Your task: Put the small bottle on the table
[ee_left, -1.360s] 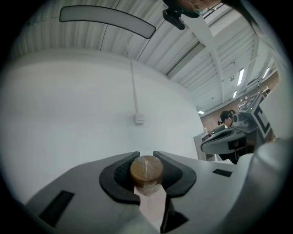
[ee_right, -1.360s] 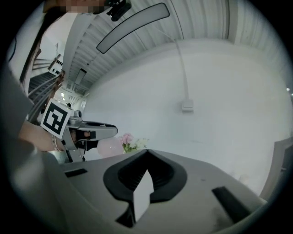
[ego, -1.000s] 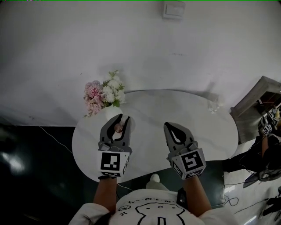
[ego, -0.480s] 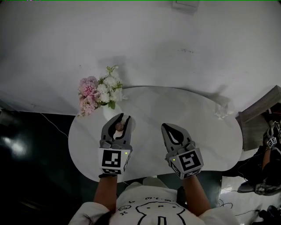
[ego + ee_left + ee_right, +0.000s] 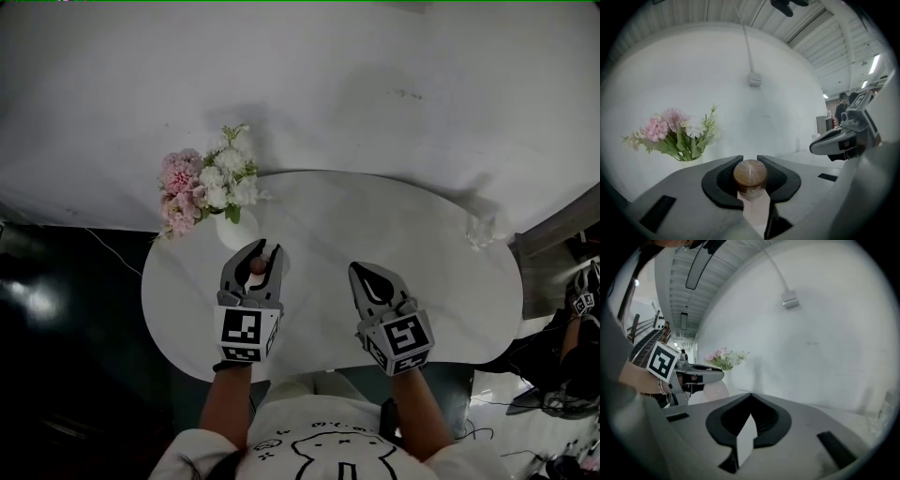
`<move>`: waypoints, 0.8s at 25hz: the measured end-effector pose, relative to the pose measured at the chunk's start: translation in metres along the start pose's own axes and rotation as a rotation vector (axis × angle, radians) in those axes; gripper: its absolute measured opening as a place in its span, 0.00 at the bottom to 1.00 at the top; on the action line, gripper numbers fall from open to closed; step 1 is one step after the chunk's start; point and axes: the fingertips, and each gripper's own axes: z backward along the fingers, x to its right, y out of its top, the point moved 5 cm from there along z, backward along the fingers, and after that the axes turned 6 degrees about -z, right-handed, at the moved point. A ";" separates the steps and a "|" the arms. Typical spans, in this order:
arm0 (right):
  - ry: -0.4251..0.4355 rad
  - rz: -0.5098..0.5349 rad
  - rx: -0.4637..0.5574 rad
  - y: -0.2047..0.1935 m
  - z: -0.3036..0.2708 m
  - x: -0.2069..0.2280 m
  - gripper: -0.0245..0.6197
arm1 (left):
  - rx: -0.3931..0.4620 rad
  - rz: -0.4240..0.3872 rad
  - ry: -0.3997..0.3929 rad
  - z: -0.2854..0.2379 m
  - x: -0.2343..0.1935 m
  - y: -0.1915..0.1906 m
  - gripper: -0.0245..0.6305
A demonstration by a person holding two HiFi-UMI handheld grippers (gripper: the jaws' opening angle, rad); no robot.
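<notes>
A small pale bottle with a round wooden stopper (image 5: pixel 750 173) is clamped between the jaws of my left gripper (image 5: pixel 262 259), which is shut on it just under the stopper. In the head view the stopper (image 5: pixel 258 266) shows between the grey jaws, over the left part of the white oval table (image 5: pixel 394 234); whether the bottle's base touches the top is hidden. My right gripper (image 5: pixel 371 277) hovers to the right of it, above the table's front middle. Its jaws meet at the tips with nothing between them (image 5: pixel 751 397).
A white vase of pink and white flowers (image 5: pixel 208 184) stands at the table's back left, just beyond the left gripper. A small clear glass object (image 5: pixel 481 229) sits at the far right edge. Dark floor surrounds the table; a white wall rises behind.
The view has shifted so the table and flowers sit slightly lower and further left. Both grippers keep their places over the table, the left one still shut on the bottle.
</notes>
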 end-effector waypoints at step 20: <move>-0.076 -0.076 -0.083 -0.033 -0.017 -0.022 0.03 | -0.261 0.102 -0.128 -0.045 -0.001 -0.087 0.18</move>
